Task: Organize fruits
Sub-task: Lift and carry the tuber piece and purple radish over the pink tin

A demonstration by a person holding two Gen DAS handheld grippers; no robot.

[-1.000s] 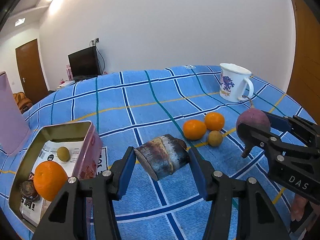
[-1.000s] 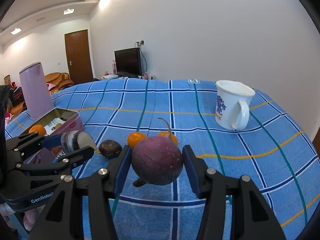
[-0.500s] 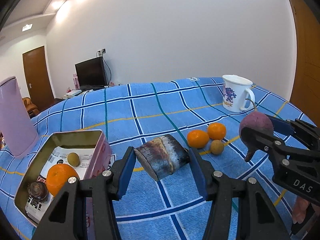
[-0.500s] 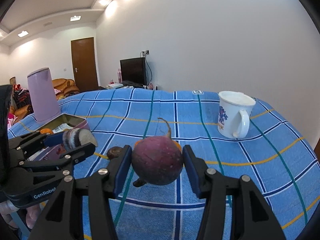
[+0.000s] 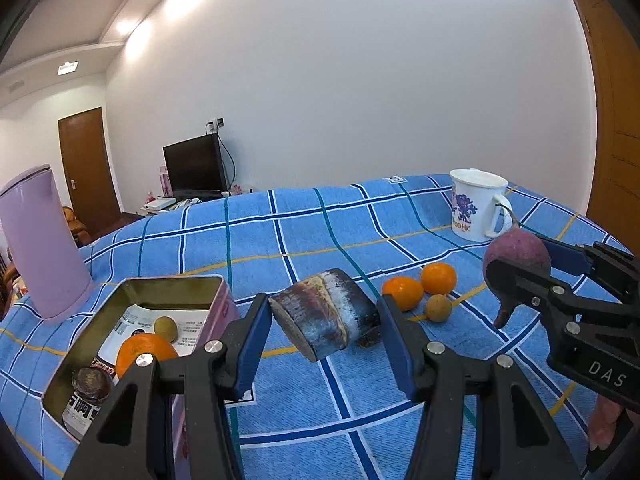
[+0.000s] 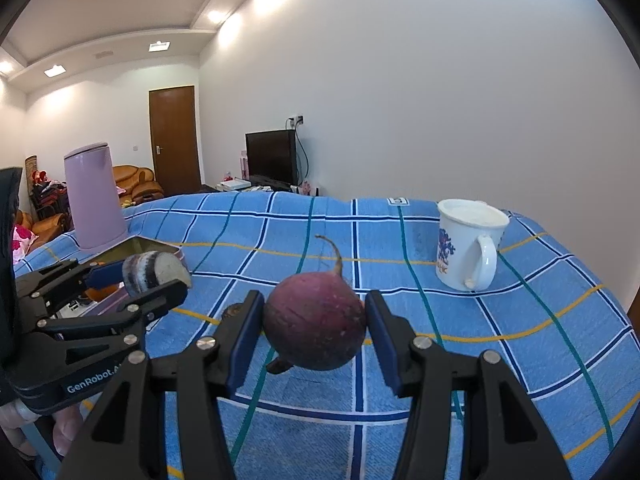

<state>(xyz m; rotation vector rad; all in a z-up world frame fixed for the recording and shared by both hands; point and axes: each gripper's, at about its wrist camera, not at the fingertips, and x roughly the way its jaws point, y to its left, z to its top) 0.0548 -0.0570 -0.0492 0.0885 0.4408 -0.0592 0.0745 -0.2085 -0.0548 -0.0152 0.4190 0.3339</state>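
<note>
The tin (image 5: 132, 304) waits at my left, fruit inside. My left gripper (image 5: 325, 328) clamps the banded stump (image 5: 326, 314) aloft; I'd lower it in gently. My right gripper (image 6: 316, 330) pinches the purple root (image 6: 316, 322), airborne.

Seen from the left wrist, taking the tin (image 5: 224, 292) as landmark: inside it an orange (image 5: 142, 350), a small fruit (image 5: 165, 328) and a jar (image 5: 93, 382). Behind and left, a jug (image 5: 42, 244). To the right, on the cloth (image 5: 256, 240), two oranges (image 5: 402, 293) and a small fruit (image 5: 438, 308). Farther right and behind, a mug (image 5: 476, 204).
</note>
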